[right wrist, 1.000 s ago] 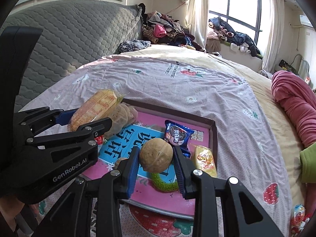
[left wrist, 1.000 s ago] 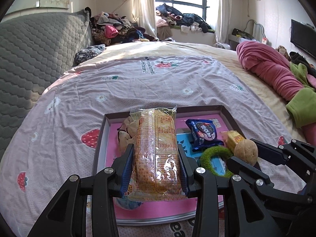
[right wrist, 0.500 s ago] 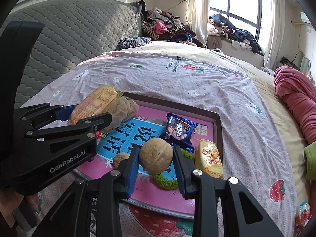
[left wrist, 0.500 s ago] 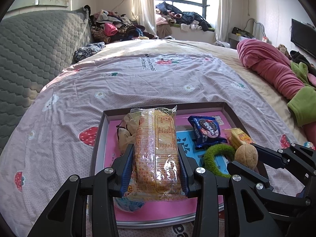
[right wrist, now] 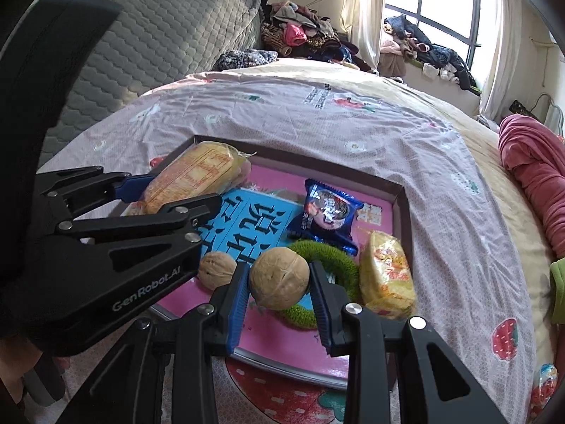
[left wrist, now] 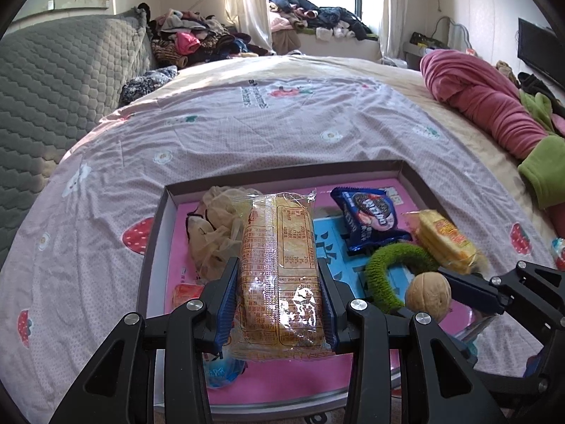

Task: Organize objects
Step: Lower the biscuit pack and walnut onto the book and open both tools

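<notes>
My left gripper (left wrist: 279, 282) is shut on a long clear-wrapped cracker pack (left wrist: 279, 268), held above the left half of a shallow box lid (left wrist: 155, 226) with a pink and blue floor. My right gripper (right wrist: 279, 282) is shut on a walnut (right wrist: 279, 277), above the lid's near right part. In the left wrist view that walnut (left wrist: 428, 296) shows at the right. In the lid lie a second walnut (right wrist: 216, 269), a green fuzzy ring (right wrist: 339, 258), a blue cookie packet (right wrist: 326, 212), a yellow snack pack (right wrist: 386, 279) and a beige mesh bundle (left wrist: 212, 236).
The lid rests on a bed with a pink strawberry-print sheet (left wrist: 247, 134). A grey quilted headboard (left wrist: 60, 81) stands at the left. A rolled red blanket (left wrist: 483, 106) and green cloth (left wrist: 543, 173) lie at the right. Piled clothes (left wrist: 197, 40) sit at the far end.
Both grippers have sunk a little toward the lid, each still holding its item. The lid and its contents look larger and nearer now.
</notes>
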Tool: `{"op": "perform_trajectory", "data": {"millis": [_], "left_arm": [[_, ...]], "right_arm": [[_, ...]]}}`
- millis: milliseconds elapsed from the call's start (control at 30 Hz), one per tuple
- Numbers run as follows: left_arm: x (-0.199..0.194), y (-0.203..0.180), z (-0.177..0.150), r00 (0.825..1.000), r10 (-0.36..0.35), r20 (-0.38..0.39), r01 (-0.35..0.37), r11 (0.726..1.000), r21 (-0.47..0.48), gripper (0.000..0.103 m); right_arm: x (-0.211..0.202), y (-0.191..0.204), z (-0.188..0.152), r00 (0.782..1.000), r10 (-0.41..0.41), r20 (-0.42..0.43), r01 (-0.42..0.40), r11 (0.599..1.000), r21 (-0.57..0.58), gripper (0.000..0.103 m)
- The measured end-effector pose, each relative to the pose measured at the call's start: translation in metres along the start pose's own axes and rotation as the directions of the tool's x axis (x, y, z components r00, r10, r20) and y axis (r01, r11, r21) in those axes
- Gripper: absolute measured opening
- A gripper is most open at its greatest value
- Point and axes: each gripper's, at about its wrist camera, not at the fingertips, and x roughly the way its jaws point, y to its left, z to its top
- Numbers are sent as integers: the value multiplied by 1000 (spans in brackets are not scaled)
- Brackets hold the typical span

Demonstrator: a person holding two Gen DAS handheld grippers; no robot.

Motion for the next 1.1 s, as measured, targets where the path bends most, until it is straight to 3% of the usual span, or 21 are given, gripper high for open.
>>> {"op": "perform_trajectory", "data": {"millis": [467,1100], "left_arm": [[35,-1,-4,996,-13,-83,13,1000,8,42],[46,-10,-6,994,50,-93,-44,997,66,44]], "right_arm": [[30,12,-13,998,2,-66,-5,999,-53,34],[37,11,-19,998,-16,-67,12,998,-63,36]]}}
